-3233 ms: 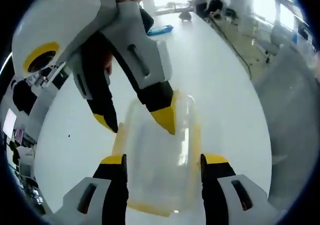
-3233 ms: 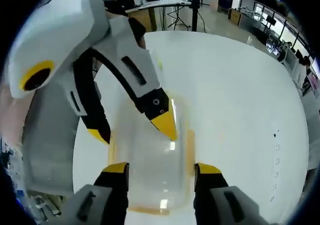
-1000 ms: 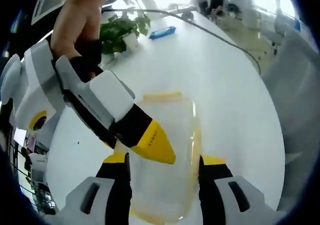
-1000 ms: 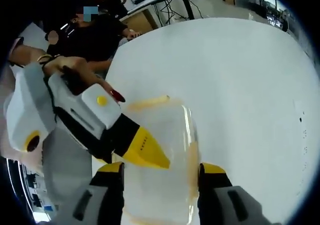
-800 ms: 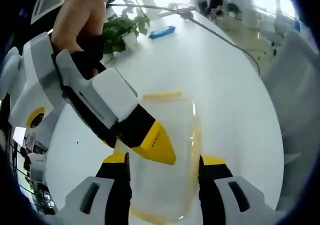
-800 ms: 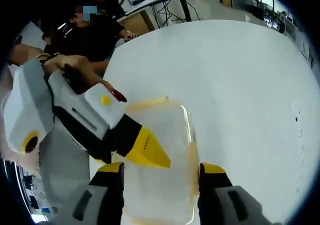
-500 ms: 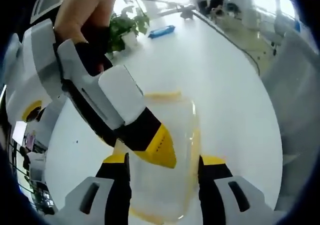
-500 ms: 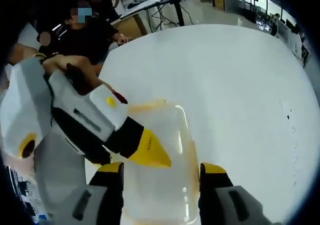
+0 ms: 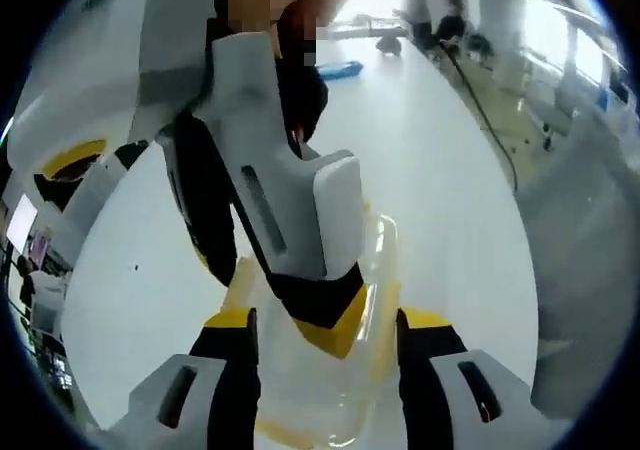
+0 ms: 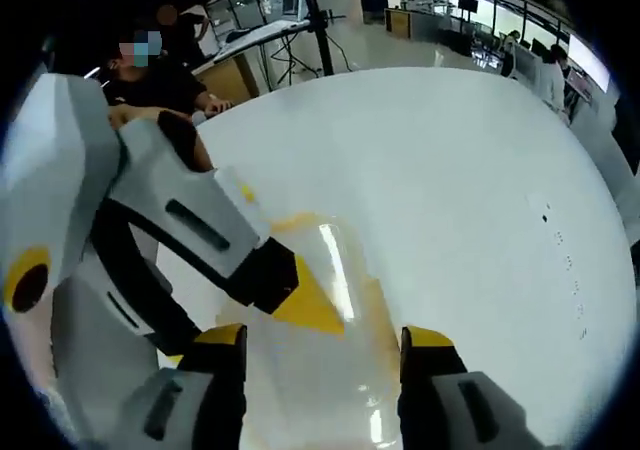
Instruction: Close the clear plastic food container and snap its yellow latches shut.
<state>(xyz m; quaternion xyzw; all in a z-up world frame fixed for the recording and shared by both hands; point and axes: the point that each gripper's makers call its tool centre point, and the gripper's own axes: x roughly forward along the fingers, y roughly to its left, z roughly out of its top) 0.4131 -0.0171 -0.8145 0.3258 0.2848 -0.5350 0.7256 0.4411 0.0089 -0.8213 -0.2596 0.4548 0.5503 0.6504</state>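
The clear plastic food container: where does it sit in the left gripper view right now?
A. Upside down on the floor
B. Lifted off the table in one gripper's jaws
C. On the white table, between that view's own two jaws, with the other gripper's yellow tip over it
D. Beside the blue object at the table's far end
C: the clear plastic food container rests on the white table between the left gripper jaws, with the right gripper tip over it.
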